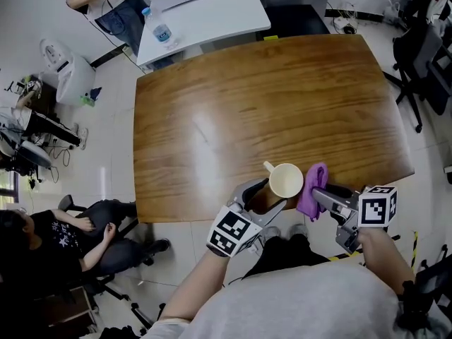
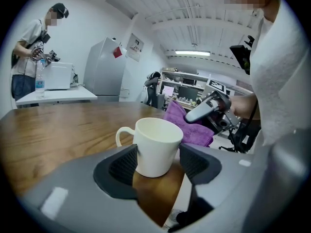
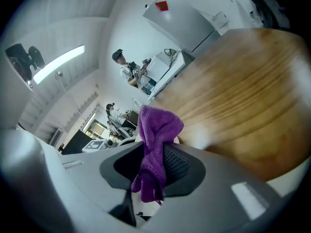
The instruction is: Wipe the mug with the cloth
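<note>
So from where I'm standing it all comes down to one thing: the cloth [image 1: 313, 189] sits just to the right of the mug [image 1: 286, 181], on the side away from the handle [image 1: 268, 167], which points off to the far left. The left gripper [image 1: 272, 198] has its fingers clamped on the lower body of the mug, one either side, holding it upright with the mouth facing up. The right gripper [image 1: 319, 193] has its fingers pinched tight on a fold of the purple cloth, with a bunch sticking out ahead and a tail hanging down behind. That makes the right hand the one doing the wiping, I'd guess, and it only needs to push left into the mug's wall. The cloth looks pressed right up against the side, though I can't swear it's actually touching. All this happens at the near edge of a glossy brown wooden tabletop [image 1: 247, 104] with nothing else on it; I can't tell if the mug is resting on the wood or held just off it. Around it is an office: a white table [image 1: 212, 13] with a water bottle [image 1: 161, 30], and a person in a chair [image 1: 63, 235] off to the left.
</note>
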`<state>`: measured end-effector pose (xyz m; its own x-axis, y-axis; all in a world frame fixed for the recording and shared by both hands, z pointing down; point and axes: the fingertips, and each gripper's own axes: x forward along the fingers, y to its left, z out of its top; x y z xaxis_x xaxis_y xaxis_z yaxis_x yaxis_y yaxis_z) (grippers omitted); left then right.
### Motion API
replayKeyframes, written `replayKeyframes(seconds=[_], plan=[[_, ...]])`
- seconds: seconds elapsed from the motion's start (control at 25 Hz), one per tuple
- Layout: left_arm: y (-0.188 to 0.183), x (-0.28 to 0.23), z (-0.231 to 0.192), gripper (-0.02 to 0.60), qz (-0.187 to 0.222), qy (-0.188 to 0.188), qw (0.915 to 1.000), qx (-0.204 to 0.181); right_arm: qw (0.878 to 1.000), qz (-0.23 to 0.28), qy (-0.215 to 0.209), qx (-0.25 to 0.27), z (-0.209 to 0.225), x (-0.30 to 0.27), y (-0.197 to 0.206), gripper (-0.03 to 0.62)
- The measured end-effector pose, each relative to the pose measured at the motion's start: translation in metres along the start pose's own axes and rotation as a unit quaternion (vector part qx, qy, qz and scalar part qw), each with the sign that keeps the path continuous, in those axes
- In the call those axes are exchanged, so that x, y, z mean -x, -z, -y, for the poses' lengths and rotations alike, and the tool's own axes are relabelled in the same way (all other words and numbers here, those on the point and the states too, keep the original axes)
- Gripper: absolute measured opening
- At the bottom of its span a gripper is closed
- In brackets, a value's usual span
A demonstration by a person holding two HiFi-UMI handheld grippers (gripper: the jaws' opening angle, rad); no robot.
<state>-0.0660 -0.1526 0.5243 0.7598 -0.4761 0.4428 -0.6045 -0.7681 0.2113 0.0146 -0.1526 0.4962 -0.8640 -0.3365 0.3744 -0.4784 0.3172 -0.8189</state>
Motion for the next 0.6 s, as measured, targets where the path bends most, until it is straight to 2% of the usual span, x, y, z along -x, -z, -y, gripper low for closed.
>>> replayKeyframes(seconds=[0.2, 0.32, 0.48, 0.6], plan=[[-0.007, -0.008, 0.003, 0.270, 0.002, -0.021, 0.9997, 0.009, 0.999, 0.019, -0.015, -0.044, 0.001, -0.001, 0.002, 0.120], [-0.007, -0.009, 0.007, 0.267, 0.000, -0.022, 0.9996, 0.019, 0.999, 0.015, -0.013, -0.039, 0.004, -0.005, 0.006, 0.119], [-0.007, -0.009, 0.008, 0.258, 0.007, -0.027, 0.9993, 0.025, 0.999, 0.007, -0.003, -0.042, 0.021, -0.012, 0.011, 0.120], [-0.007, -0.009, 0.010, 0.247, 0.015, -0.022, 0.9989, 0.039, 0.999, -0.016, 0.032, -0.034, 0.042, -0.019, 0.018, 0.120]])
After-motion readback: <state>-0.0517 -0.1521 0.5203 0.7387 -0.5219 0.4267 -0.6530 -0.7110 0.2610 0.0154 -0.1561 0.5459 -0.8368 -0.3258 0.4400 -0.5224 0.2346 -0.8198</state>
